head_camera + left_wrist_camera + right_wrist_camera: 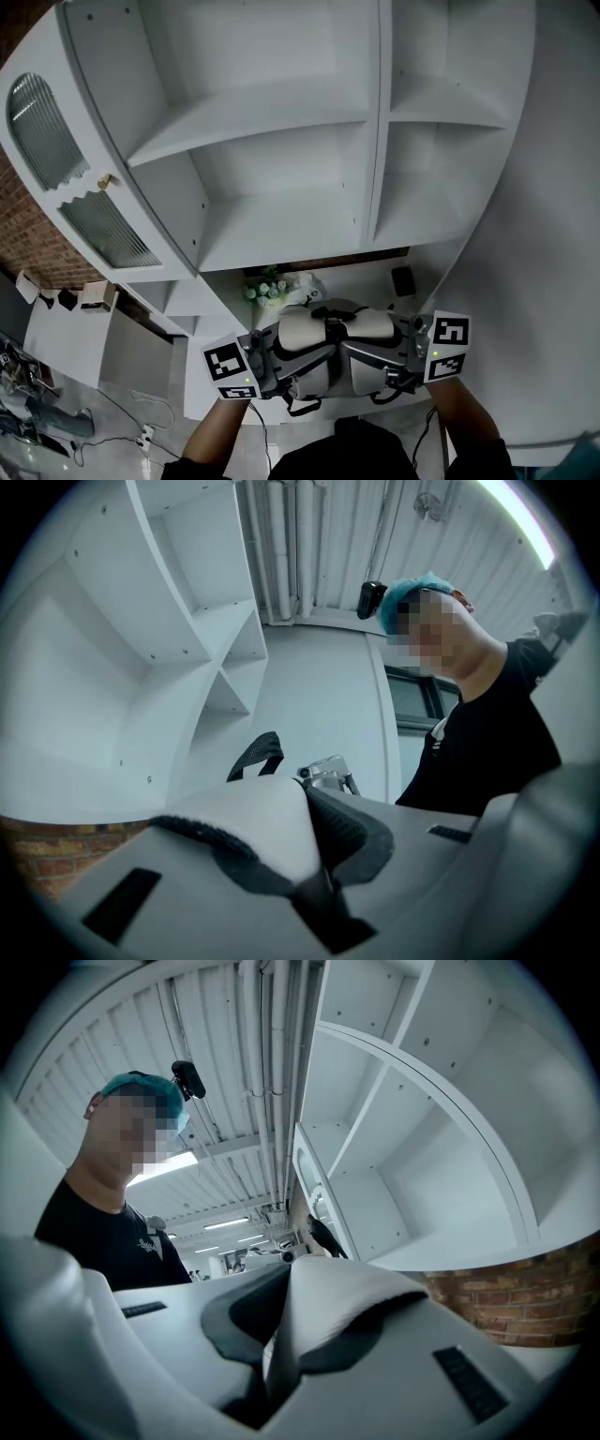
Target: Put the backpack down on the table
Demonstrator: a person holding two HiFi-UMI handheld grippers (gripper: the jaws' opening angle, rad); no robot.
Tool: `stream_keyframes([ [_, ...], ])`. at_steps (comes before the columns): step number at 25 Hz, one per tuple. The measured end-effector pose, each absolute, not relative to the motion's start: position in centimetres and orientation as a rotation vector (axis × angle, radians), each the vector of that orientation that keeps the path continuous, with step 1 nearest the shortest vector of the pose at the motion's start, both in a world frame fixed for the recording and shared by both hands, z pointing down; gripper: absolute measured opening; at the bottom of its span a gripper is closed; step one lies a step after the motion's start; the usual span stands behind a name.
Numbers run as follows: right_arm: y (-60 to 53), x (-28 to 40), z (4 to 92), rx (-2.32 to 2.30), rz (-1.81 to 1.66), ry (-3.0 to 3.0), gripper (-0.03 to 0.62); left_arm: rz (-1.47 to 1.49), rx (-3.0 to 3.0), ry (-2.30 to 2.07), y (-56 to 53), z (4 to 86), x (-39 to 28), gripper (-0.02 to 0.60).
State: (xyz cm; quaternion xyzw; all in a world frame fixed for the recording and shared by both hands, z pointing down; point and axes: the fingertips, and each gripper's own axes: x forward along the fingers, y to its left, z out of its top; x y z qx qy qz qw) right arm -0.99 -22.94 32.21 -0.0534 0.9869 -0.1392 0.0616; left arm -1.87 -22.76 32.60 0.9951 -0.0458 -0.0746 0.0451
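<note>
Backpack [333,345], pale grey-white with black straps, hangs between the two grippers low in the head view, just in front of the person's [375,455] chest. The left gripper [267,367] has it by its left side and the right gripper [405,361] by its right side, each marker cube facing up.

In the left gripper view, the left gripper [309,860] has its jaws nearly together, pinched on a fold of the backpack's white fabric [248,822] with dark edging. A black strap [258,757] loops up behind the fold. In the right gripper view, the right gripper [281,1358] likewise has its jaws almost closed on a white fold of the bag [333,1302].

Beyond the backpack lies a white surface that looks like the table [366,278], though the steep angle makes this hard to confirm. On it are a small bunch of flowers [267,291] and a small dark object [403,279]. I cannot tell whether the bag's bottom touches it. A tall white shelf unit [281,122] rises behind, with a brick wall [28,234] to its left.
</note>
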Motion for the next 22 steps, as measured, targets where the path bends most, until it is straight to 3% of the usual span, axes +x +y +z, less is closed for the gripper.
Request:
stream_keyframes([
  [22, -34.1, 2.7, 32.6, -0.118, -0.391, 2.977, 0.044, -0.162, 3.025, -0.205, -33.6, 33.2, 1.9, 0.054],
])
